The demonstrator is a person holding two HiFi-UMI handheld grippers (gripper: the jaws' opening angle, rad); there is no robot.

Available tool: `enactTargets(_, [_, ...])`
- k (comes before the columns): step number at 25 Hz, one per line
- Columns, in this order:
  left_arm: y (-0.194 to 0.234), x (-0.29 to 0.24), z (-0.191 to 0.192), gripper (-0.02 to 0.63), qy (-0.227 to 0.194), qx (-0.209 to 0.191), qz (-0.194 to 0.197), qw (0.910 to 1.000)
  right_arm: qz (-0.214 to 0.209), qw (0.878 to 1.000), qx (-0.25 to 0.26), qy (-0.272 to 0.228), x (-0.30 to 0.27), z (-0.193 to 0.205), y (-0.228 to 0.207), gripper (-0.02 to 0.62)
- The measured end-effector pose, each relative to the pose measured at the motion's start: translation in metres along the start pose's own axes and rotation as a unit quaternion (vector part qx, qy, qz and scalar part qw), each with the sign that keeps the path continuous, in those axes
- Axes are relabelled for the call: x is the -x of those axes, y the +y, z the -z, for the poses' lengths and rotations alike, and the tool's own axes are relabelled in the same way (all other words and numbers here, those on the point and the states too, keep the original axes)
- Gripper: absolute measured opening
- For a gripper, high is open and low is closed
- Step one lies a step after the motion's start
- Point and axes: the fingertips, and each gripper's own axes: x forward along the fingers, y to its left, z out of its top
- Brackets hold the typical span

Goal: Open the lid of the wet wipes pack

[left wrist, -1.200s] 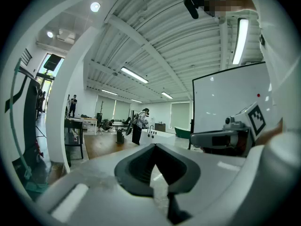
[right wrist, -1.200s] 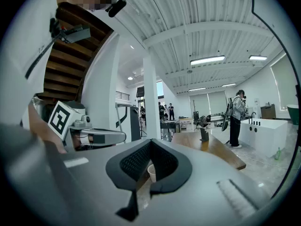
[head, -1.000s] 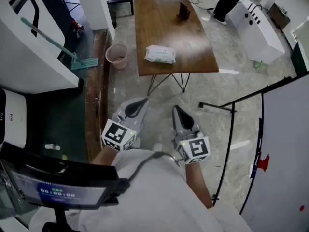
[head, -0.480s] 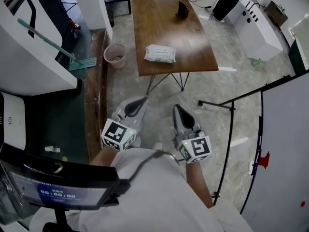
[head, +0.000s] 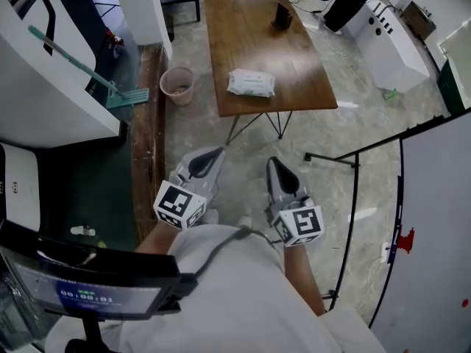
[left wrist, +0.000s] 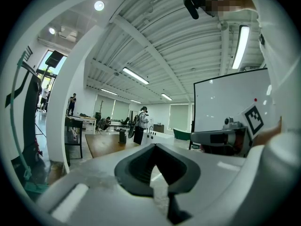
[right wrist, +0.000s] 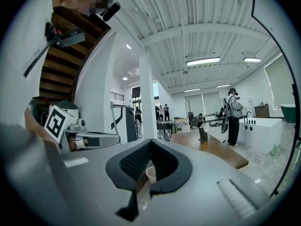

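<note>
The wet wipes pack [head: 251,83], white and green, lies flat near the front edge of the brown wooden table [head: 250,28], its lid down. My left gripper [head: 213,154] and right gripper [head: 274,163] are held side by side over the floor, well short of the table, pointing towards it. Both are shut with nothing between their jaws. In the left gripper view the left gripper [left wrist: 155,146] shows its dark pads together, with the table [left wrist: 106,145] far ahead. In the right gripper view the right gripper [right wrist: 150,142] is also pressed together. The pack cannot be made out in either gripper view.
A pink bin [head: 177,84] stands on the floor left of the table, next to a teal mop [head: 118,94]. A dark small object [head: 282,15] stands at the table's far end. A white machine [head: 390,43] is at the back right, a whiteboard on a stand [head: 434,219] at my right.
Both grippers have moved a little across the floor towards the table, still shut and side by side. The table and pack sit slightly further right in the head view.
</note>
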Motion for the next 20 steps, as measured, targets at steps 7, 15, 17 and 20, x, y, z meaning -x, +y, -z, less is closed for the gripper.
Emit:
enactTargets(7, [0.031, 0.021, -0.003, 0.006, 0.001, 0.006, 0.012, 0.9999, 0.020, 1.000, 0.003, 0.006, -0.018, -0.002, 0.023, 0.008])
enactTargets(15, [0.037, 0.035, 0.012, 0.006, 0.004, 0.008, 0.023, 0.9997, 0.038, 0.999, 0.010, 0.008, -0.016, 0.006, 0.034, 0.008])
enactTargets(17, [0.040, 0.037, 0.012, 0.006, 0.003, 0.010, 0.023, 0.9997, 0.037, 0.999, 0.014, 0.013, -0.017, 0.006, 0.036, 0.009])
enactTargets(20, [0.039, 0.039, 0.014, 0.006, -0.001, 0.013, 0.020, 0.9997, 0.034, 0.999, 0.018, 0.018, -0.015, 0.008, 0.036, 0.008])
